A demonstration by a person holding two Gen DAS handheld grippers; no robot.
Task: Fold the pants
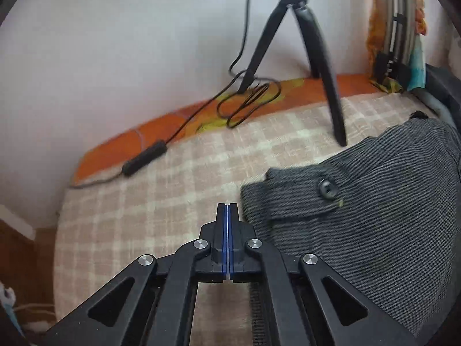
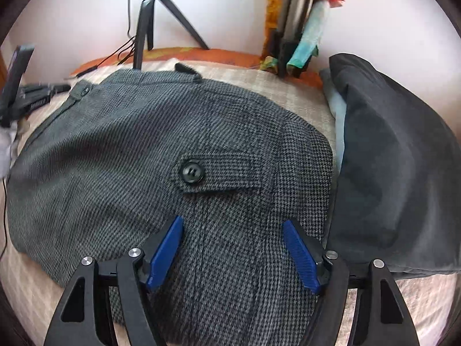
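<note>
Grey houndstooth pants (image 2: 144, 150) lie spread on the checked bed cover, with a buttoned pocket flap (image 2: 219, 173) near the middle. My right gripper (image 2: 232, 222) is open just above the pants, its blue pads astride the cloth below the flap, holding nothing. In the left wrist view the pants (image 1: 374, 201) lie at the right, with a buttoned tab (image 1: 327, 187). My left gripper (image 1: 227, 206) is shut and empty over the bed cover, just left of the pants' edge.
A black tripod (image 1: 302, 43) stands on the bed by the wall, with a coiled cable (image 1: 247, 101) and inline box (image 1: 144, 158). A dark folded garment pile (image 2: 389, 158) lies right of the pants. The beige checked cover (image 1: 144, 201) shows left.
</note>
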